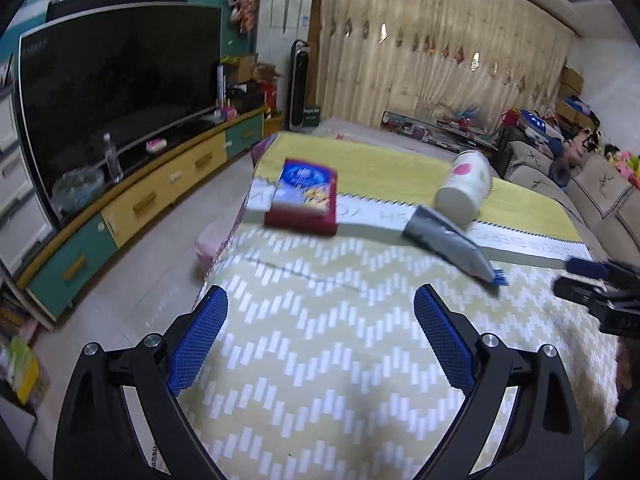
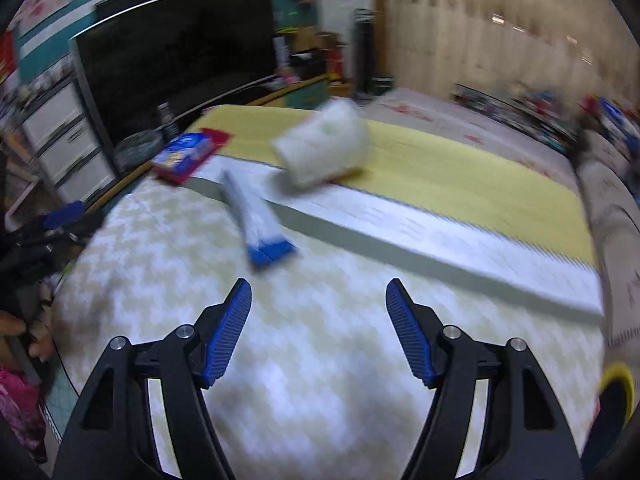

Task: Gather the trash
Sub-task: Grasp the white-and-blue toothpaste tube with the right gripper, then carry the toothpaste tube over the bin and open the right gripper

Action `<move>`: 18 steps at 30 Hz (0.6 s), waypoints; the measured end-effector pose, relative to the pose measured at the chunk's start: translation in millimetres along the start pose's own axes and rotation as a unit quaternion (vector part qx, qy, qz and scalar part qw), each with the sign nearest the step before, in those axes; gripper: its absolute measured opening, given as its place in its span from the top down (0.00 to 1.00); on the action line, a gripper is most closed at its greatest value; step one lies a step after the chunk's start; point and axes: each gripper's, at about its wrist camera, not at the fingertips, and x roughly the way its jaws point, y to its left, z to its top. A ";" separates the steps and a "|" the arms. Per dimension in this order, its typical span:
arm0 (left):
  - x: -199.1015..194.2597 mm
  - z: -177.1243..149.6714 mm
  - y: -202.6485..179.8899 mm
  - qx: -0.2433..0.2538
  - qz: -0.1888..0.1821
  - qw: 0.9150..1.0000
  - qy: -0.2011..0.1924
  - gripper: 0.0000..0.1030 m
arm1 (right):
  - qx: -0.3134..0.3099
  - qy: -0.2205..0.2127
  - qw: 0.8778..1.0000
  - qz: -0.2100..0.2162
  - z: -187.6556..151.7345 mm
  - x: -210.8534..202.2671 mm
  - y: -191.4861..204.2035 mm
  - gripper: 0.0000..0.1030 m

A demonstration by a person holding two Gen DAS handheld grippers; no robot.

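Three pieces of trash lie on the worktop (image 1: 320, 320), near the seam between its chevron cloth and the yellow cloth beyond: one red-and-blue box (image 1: 304, 202) toward the left edge, one grey tube with a blue end (image 1: 448, 246) in the middle, and one white paper cup (image 1: 466, 188) tipped on its side just behind the tube. The left gripper (image 1: 320, 336) is spread wide and holds nothing. The right gripper (image 2: 319, 332) is also parted and empty.

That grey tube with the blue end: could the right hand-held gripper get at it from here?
Probably yes. The right hand-held gripper is open and empty, and only bare tablecloth lies between it and the tube.
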 end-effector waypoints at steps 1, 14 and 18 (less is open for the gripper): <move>5.1 -1.7 1.8 -0.003 -0.004 1.000 0.005 0.10 | -0.009 0.007 1.000 0.002 6.3 9.9 6.0 0.36; 13.6 -3.4 -26.3 0.007 -0.039 0.999 0.029 0.10 | -0.035 0.068 0.997 0.005 46.2 87.5 28.6 0.54; 11.3 -4.2 -30.8 0.014 -0.044 0.998 0.030 0.10 | -0.025 0.062 0.998 0.006 42.5 76.9 26.5 0.67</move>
